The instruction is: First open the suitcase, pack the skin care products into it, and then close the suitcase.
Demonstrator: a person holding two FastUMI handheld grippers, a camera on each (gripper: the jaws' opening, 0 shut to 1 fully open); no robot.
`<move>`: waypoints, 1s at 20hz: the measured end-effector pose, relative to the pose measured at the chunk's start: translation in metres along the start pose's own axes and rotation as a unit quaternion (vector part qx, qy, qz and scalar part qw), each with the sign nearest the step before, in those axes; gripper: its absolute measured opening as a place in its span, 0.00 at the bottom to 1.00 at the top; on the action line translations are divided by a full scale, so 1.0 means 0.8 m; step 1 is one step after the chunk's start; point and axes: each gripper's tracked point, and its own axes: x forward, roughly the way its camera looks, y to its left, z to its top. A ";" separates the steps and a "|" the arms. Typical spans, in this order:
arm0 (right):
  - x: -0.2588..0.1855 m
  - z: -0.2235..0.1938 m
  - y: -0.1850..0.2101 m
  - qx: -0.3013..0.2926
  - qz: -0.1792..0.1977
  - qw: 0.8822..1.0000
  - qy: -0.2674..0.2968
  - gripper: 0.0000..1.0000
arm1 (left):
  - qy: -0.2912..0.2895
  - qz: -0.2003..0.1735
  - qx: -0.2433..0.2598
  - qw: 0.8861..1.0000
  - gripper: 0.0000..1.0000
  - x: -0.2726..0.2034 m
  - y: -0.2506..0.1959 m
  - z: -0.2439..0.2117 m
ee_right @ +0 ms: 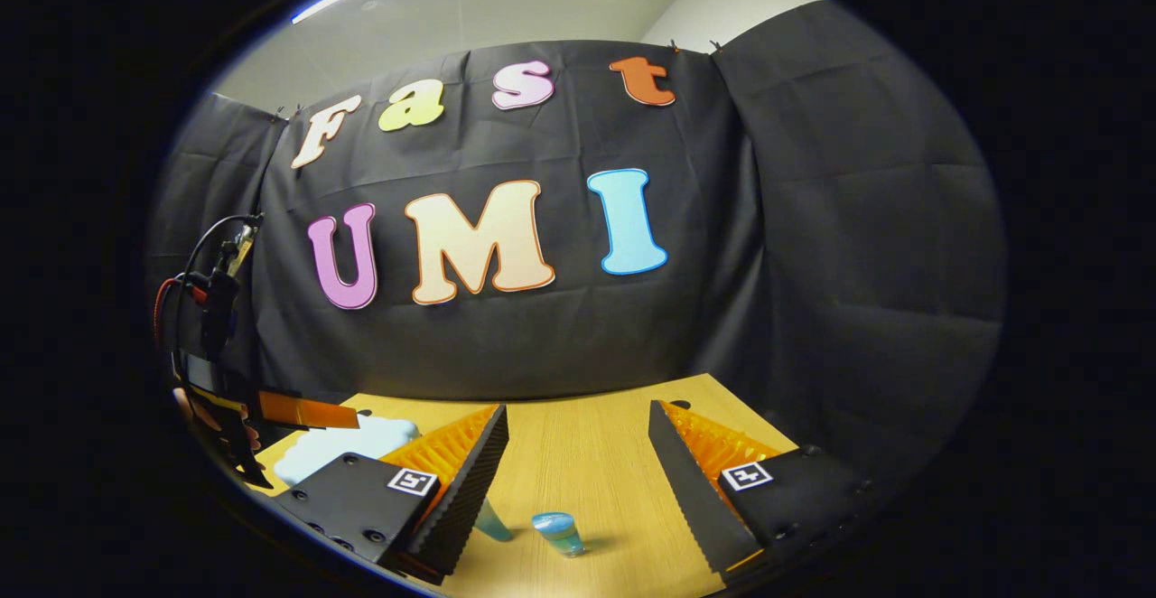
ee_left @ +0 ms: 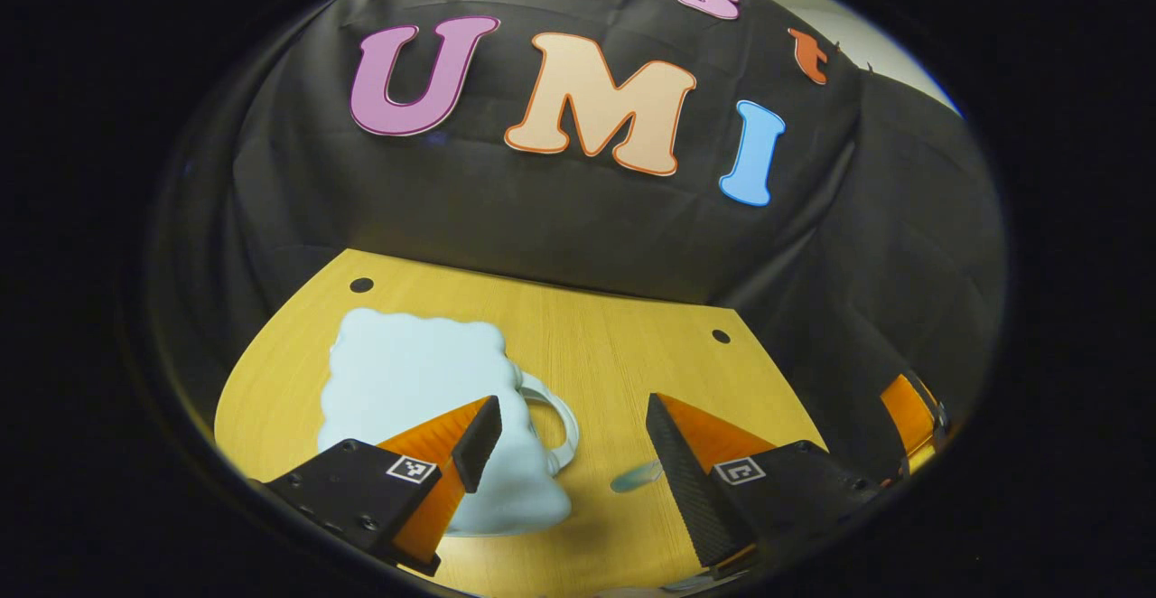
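A small pale-blue suitcase (ee_left: pixel 411 390) with wavy edges lies flat on the wooden table (ee_left: pixel 596 336), lid down, its white handle (ee_left: pixel 562 426) pointing right. My left gripper (ee_left: pixel 573 435) hovers open above the handle side, with nothing between its fingers. A small bluish skin care item (ee_left: pixel 637 476) lies just right of the handle. In the right gripper view a small blue-capped bottle (ee_right: pixel 558 532) stands on the table, and a teal item (ee_right: pixel 492 521) shows partly behind one finger. My right gripper (ee_right: pixel 578 440) is open above them, holding nothing. The suitcase (ee_right: pixel 348 443) lies to its left.
Black cloth walls close the table's back and right side. The table has small dark holes (ee_left: pixel 361 284) near its rear corners. The right gripper (ee_left: pixel 912 417) shows at the far right of the left gripper view. A hand holds the left gripper (ee_right: pixel 302 411), with cables, over the suitcase.
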 end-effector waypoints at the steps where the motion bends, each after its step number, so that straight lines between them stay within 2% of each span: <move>1: 0.000 0.001 0.001 -0.001 0.001 1.000 0.000 0.98 | 0.001 0.001 0.000 1.000 0.95 0.001 0.001 -0.002; 5: -0.002 0.001 0.002 -0.002 0.003 1.000 -0.001 0.98 | 0.007 -0.003 0.001 1.000 0.95 0.003 -0.002 -0.003; 12: -0.010 -0.016 0.011 -0.005 0.013 1.000 0.011 0.98 | 0.066 -0.033 0.017 0.997 0.95 0.041 -0.017 0.000; 13: -0.011 -0.019 0.014 -0.007 0.016 1.000 0.014 0.96 | 0.079 -0.030 0.020 0.996 0.92 0.049 -0.015 -0.001; 16: -0.011 -0.027 0.018 -0.013 0.023 0.999 0.022 0.98 | 0.134 -0.014 0.024 0.991 0.94 0.073 -0.006 -0.017; 17: -0.010 -0.028 0.019 -0.014 0.024 0.999 0.024 0.98 | 0.156 -0.006 0.021 0.987 0.91 0.084 0.001 -0.022; 18: -0.011 -0.030 0.020 -0.014 0.025 0.999 0.025 0.98 | 0.181 0.003 0.011 0.983 0.94 0.094 0.006 -0.031; 20: -0.011 -0.037 0.020 -0.013 0.027 0.999 0.032 0.98 | 0.227 0.006 -0.015 0.974 0.94 0.113 0.008 -0.047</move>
